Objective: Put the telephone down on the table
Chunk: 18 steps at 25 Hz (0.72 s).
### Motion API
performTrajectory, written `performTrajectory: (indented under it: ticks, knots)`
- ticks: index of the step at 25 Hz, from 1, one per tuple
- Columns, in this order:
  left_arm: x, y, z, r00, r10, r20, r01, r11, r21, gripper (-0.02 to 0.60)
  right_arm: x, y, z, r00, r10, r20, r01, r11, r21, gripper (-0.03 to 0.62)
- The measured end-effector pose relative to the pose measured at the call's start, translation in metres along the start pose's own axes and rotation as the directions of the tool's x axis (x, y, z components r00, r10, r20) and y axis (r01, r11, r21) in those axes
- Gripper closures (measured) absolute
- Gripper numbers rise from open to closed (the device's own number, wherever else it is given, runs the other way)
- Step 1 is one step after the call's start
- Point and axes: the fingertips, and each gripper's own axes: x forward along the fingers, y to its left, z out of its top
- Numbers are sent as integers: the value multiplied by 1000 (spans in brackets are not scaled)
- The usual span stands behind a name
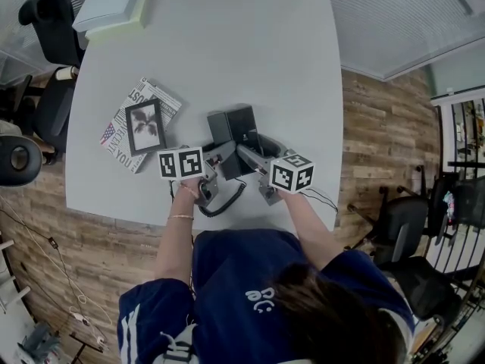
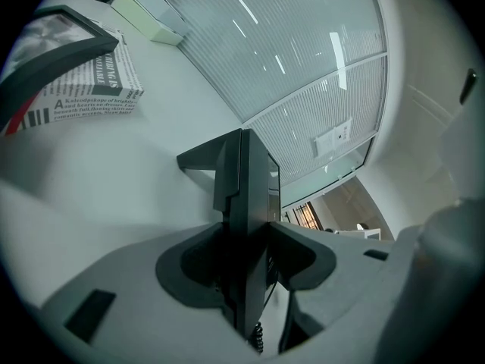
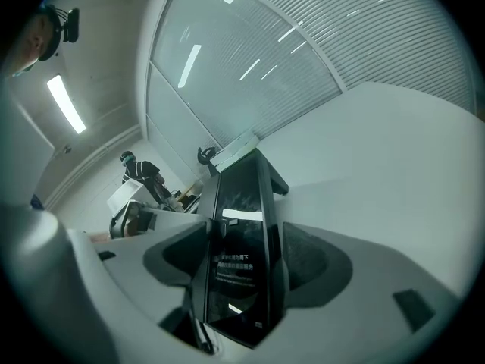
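A black desk telephone (image 1: pixel 236 127) stands on the white table (image 1: pixel 250 44) near its front edge, with its coiled cord (image 1: pixel 222 205) trailing toward me. My left gripper (image 1: pixel 218 160) comes at it from the left. In the left gripper view both pads touch the telephone (image 2: pixel 254 196), so this gripper (image 2: pixel 248 256) is shut on it. My right gripper (image 1: pixel 250 156) reaches in from the right. Its jaws stand wide around the telephone's glossy screen (image 3: pixel 241 233). That gripper (image 3: pixel 246 260) is open, and the pads do not seem to press.
A folded newspaper (image 1: pixel 121 139) with a framed picture (image 1: pixel 145 126) on top lies at the table's left. A pale flat box (image 1: pixel 114 2) sits at the far left corner. Office chairs (image 1: pixel 49 29) flank the table. A person (image 3: pixel 140 171) stands far off.
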Motion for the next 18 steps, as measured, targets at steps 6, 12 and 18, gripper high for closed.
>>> performTrajectory:
  ticks: [6,12,18]
  knots:
    - [-11,3,2,989,125,82,-133,986,103,387,-13,-4,6,998,-60,28,61,998,-24,259]
    - [-34,-13,-5,967,202,153,-239,929,283,379,-32,11,15,995,-66,77,74,992,-102,249]
    - [-58,-37,-20,942,244,229,-327,817,476,379,-56,29,19,985,-82,149,108,979,-171,249]
